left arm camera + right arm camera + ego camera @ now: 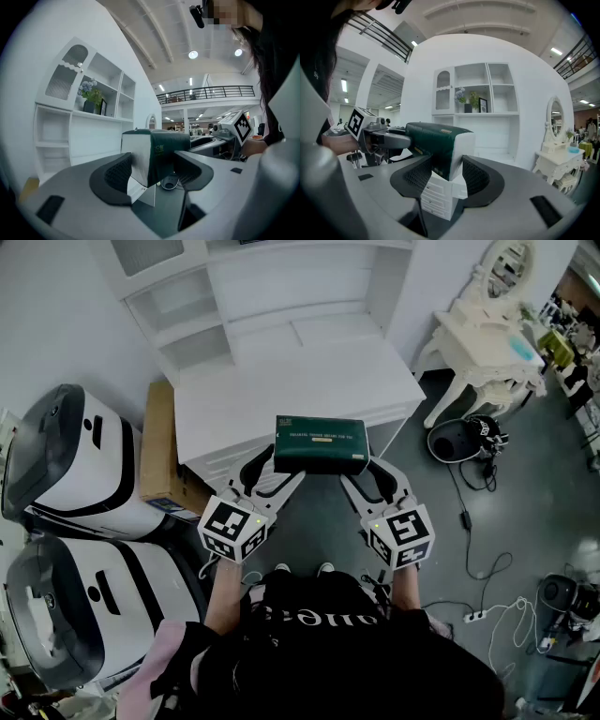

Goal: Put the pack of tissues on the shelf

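Observation:
A dark green pack of tissues [321,444] with white ends hangs in the air over the front edge of the white desk [300,381]. My left gripper [272,472] is shut on its left end and my right gripper [366,472] on its right end. In the left gripper view the pack [157,150] sits between the black pads of the left gripper [154,172]. In the right gripper view the pack [436,140] fills the gap of the right gripper [446,176]. The white shelf unit [187,306] rises behind the desk, and its compartments [487,93] hold a plant and a frame.
A cardboard box [159,446] leans at the desk's left side. Two large white and black machines [75,465] stand at the left. At the right are a white dressing table [487,343], a black round object [464,439] on the floor, and cables [487,606].

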The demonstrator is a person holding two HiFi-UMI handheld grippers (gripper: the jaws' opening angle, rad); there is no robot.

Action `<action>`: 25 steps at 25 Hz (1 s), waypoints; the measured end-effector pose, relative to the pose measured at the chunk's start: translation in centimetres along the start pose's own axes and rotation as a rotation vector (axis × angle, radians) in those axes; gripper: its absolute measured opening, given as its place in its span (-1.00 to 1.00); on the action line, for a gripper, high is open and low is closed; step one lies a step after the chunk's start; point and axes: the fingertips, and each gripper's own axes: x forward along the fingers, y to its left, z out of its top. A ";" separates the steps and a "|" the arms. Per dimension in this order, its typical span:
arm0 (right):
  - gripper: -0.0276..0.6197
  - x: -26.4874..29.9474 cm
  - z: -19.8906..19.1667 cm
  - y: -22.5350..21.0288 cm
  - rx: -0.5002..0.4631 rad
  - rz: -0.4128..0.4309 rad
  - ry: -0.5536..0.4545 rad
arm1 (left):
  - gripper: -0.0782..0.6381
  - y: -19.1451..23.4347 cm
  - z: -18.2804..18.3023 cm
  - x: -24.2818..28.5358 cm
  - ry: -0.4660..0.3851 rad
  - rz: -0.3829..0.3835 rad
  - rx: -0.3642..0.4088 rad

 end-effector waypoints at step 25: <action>-0.22 -4.2 -3.3 -7.1 0.019 -0.004 0.004 | 0.03 -6.0 -1.3 6.5 0.026 0.016 -0.006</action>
